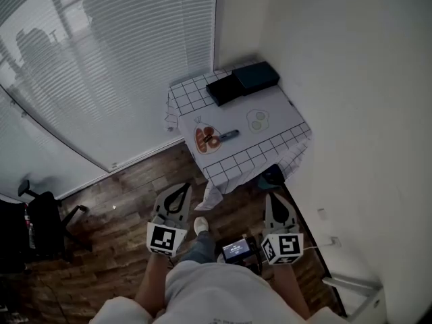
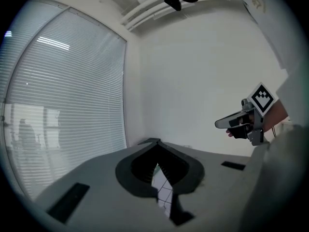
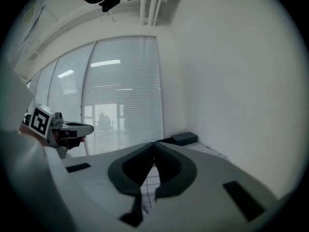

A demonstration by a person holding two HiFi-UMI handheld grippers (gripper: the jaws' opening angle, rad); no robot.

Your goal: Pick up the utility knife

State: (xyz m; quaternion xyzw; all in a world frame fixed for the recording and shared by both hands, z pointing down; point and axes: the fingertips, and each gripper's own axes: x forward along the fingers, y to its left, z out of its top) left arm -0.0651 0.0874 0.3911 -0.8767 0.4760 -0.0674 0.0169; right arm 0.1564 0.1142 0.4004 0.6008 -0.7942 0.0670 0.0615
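Observation:
The utility knife (image 1: 227, 135), blue-handled, lies on a small table (image 1: 270, 140) covered by a white grid-pattern cloth, in the room's far corner. One end of the knife reaches a round orange plate-like patch (image 1: 206, 140). Both grippers hang well short of the table, over the wooden floor, and hold nothing. My left gripper (image 1: 183, 186) has its jaws shut, tips meeting (image 2: 155, 143). My right gripper (image 1: 273, 196) is shut too, its tips together (image 3: 154, 143). Each gripper view shows the other gripper at its side: the right gripper (image 2: 241, 121), the left gripper (image 3: 67, 128).
A black box (image 1: 225, 88) and a dark blue box (image 1: 256, 77) sit at the table's back. A pale egg-shaped print (image 1: 257, 119) lies right of the knife. Window blinds (image 1: 101, 59) run along the left, a white wall (image 1: 351, 113) on the right. An office chair (image 1: 40, 221) stands far left.

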